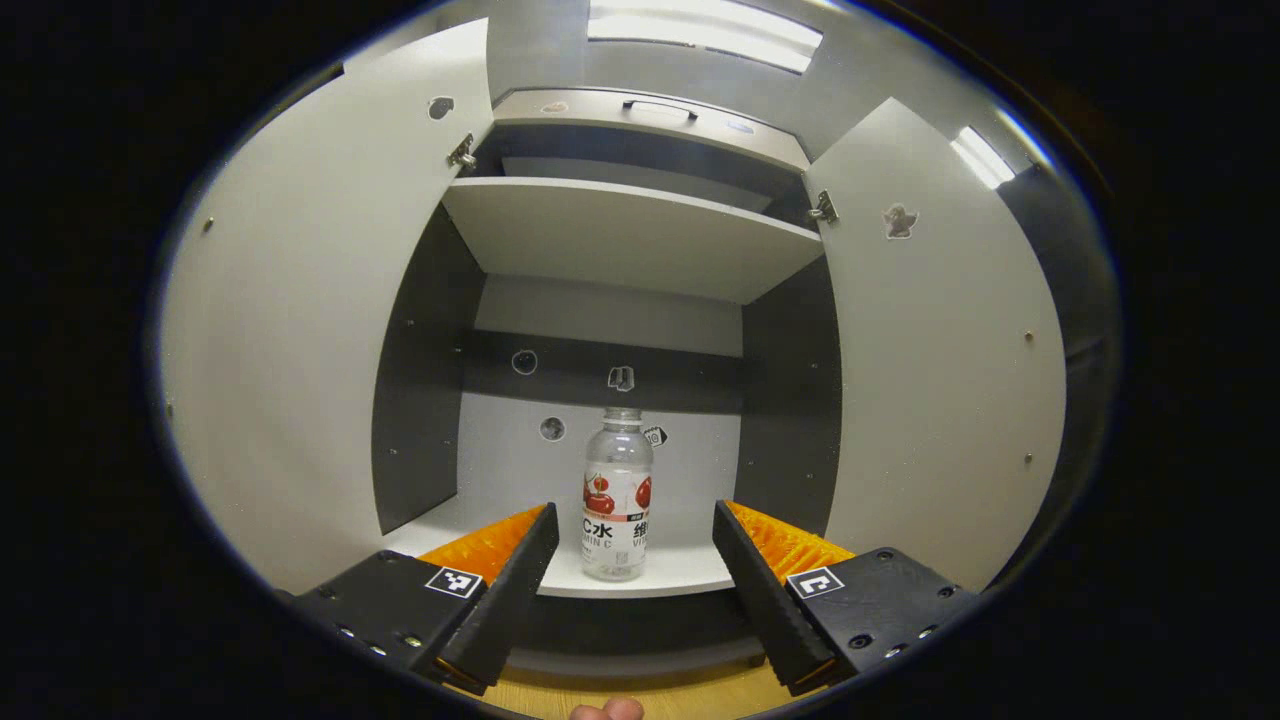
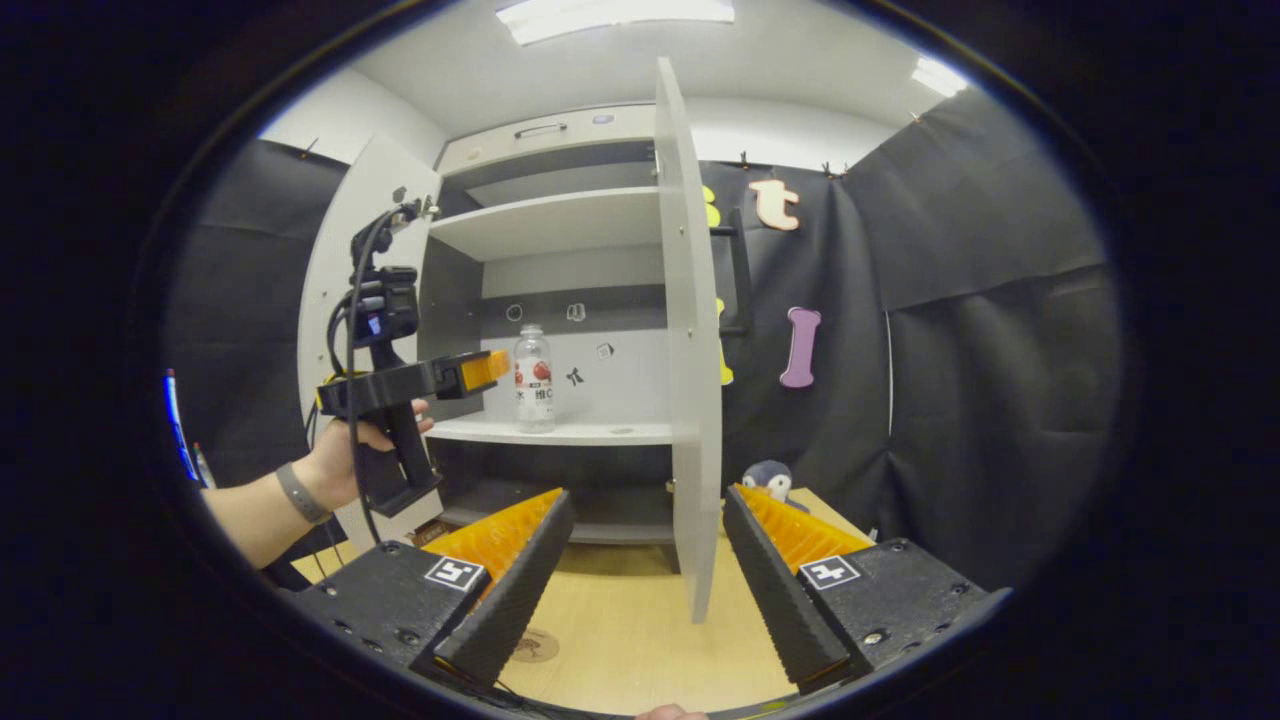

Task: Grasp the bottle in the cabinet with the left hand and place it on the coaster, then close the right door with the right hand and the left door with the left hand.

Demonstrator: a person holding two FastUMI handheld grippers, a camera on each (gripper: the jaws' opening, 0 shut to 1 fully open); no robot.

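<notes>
- The cabinet (image 1: 620,240) stands on a pale wooden table (image 2: 620,630), both doors swung wide; its inside has grey and dark panels, an upper shelf (image 1: 630,230) and a lower shelf (image 1: 650,575). Strip lights (image 1: 700,25) glow on the ceiling.
- In the right gripper view the booth's black cloth wall (image 2: 980,380) hangs behind and beside the cabinet, and a small plush toy (image 2: 768,474) sits on the table near the right door (image 2: 688,350), which shows edge-on.
- The same view takes in the left tool (image 2: 485,370) from the side, held by a hand (image 2: 350,445) with a wristband, its fingers just short of the bottle and level with it. A round coaster (image 2: 535,645) lies on the table near the right tool (image 2: 645,560), which hangs released above the table.
- The left gripper view looks straight into the cabinet, the left door (image 1: 300,330) to one side; the left tool is spread open, the bottle seen between its fingers but farther in, untouched.
- The bottle (image 1: 617,495) stands upright near the front edge of the lower shelf: clear plastic, with a white label showing red fruit; its cap is hard to make out.
</notes>
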